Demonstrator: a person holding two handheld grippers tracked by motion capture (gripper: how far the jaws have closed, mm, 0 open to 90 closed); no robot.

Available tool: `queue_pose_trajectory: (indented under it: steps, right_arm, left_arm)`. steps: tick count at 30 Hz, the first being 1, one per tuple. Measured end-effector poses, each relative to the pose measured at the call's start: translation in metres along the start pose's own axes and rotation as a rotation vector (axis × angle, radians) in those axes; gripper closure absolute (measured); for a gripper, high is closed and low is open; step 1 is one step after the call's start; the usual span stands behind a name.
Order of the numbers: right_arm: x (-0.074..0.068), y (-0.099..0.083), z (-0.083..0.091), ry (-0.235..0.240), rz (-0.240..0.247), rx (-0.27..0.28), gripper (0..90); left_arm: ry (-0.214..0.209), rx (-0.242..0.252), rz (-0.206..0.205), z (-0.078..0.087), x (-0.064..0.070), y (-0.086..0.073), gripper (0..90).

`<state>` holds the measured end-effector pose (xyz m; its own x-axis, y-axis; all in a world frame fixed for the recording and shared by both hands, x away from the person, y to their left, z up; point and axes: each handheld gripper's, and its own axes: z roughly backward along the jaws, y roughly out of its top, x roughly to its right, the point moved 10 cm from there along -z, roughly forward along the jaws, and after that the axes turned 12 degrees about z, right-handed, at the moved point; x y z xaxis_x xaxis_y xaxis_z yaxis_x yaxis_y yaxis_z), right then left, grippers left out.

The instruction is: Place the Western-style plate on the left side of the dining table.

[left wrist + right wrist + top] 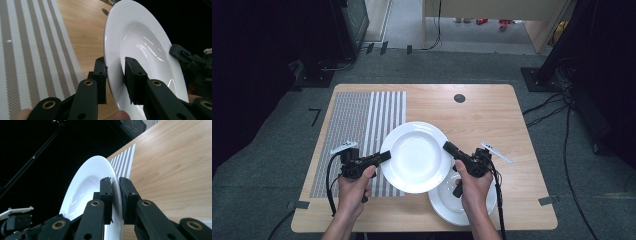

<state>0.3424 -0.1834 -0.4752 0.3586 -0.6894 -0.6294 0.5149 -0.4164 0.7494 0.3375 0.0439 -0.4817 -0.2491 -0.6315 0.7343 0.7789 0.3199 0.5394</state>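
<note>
At the near edge of the table (512, 125) a person's two forearms come in, each hand wrapped around a gripper. Beneath the right hand (472, 187) a second white plate (447, 207) lies flat on the wood, close to the near edge and partly covered by the plate held above it.

The left gripper (384, 157) has its jaws around the left rim of the upper white plate (416, 156). In the left gripper view (115, 75) one jaw sits against the underside of the rim while the other stands a little way off the upper face — a visible gap, so the jaws straddle the rim rather than pinch it tight. The right gripper (447, 147) takes the opposite rim, and in the right gripper view (114, 195) its jaws are drawn nearly together with the thin edge of the plate (85, 187) clamped between them.

The plate (147, 47) is carried between the two tools — clear of the table, overlapping the right edge of the grey and white striped placemat (357, 130) in the high view. Farther back a small dark round disc (459, 98) is set in the tabletop, and beyond the table cables trail over the grey floor.
</note>
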Motion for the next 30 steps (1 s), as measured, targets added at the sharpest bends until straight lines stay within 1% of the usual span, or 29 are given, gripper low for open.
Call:
queue_pose_trajectory:
  steps: [2, 4, 5, 6, 7, 8, 12, 13, 18, 19, 20, 22, 23, 24, 27, 28, 30]
  right_arm:
    - [-0.005, 0.0, -0.009, 0.006, 0.004, -0.007, 82.7]
    - [-0.007, 0.0, -0.012, 0.01, 0.006, -0.01, 82.8]
    - [-0.008, 0.0, -0.014, 0.011, 0.008, -0.014, 82.8]
    - [-0.011, 0.0, -0.02, 0.016, 0.012, -0.017, 82.9]
    - [-0.011, 0.0, -0.02, 0.016, 0.012, -0.017, 82.9]
    - [-0.013, 0.0, -0.023, 0.02, 0.007, -0.021, 83.0]
    - [-0.021, 0.0, -0.036, 0.031, 0.013, -0.03, 83.1]
    - [-0.023, 0.0, -0.038, 0.035, 0.009, -0.033, 83.1]
    - [-0.029, -0.001, -0.051, 0.045, 0.009, -0.043, 83.1]
    - [-0.029, -0.001, -0.051, 0.045, 0.009, -0.043, 83.1]
    - [-0.031, -0.001, -0.057, 0.049, 0.007, -0.049, 83.2]
    - [-0.034, -0.001, -0.062, 0.051, 0.004, -0.054, 83.1]
    - [-0.034, -0.001, -0.062, 0.051, 0.004, -0.054, 83.1]
    - [-0.036, -0.001, -0.067, 0.054, 0.004, -0.057, 83.2]
    - [-0.039, -0.002, -0.072, 0.058, 0.004, -0.063, 83.2]
    - [-0.041, -0.002, -0.077, 0.059, 0.004, -0.065, 83.2]
    - [-0.043, -0.003, -0.08, 0.061, 0.003, -0.068, 83.2]
  left_arm:
    - [0.003, 0.005, 0.004, 0.002, -0.003, 0.003, 73.0]
    - [0.004, 0.009, 0.013, 0.005, -0.007, 0.007, 73.0]
    - [0.007, 0.009, 0.014, 0.006, -0.009, 0.009, 72.9]
    - [0.012, 0.012, 0.023, 0.009, -0.013, 0.012, 72.9]
    - [0.012, 0.012, 0.023, 0.009, -0.013, 0.012, 72.9]
    - [0.015, 0.015, 0.024, 0.011, -0.016, 0.014, 72.9]
    - [0.027, 0.028, 0.03, 0.017, -0.023, 0.022, 72.7]
    - [0.027, 0.028, 0.03, 0.017, -0.023, 0.022, 72.7]
    - [0.039, 0.052, 0.038, 0.026, -0.032, 0.032, 72.8]
    - [0.039, 0.052, 0.038, 0.026, -0.032, 0.032, 72.8]
    - [0.042, 0.056, 0.04, 0.027, -0.033, 0.034, 72.9]
    - [0.05, 0.065, 0.046, 0.03, -0.038, 0.039, 72.8]
    - [0.05, 0.065, 0.046, 0.03, -0.038, 0.039, 72.8]
    - [0.053, 0.071, 0.05, 0.032, -0.042, 0.042, 72.8]
    - [0.057, 0.078, 0.055, 0.035, -0.045, 0.045, 72.9]
    - [0.06, 0.086, 0.06, 0.037, -0.048, 0.049, 72.9]
    - [0.061, 0.091, 0.064, 0.038, -0.05, 0.051, 73.0]
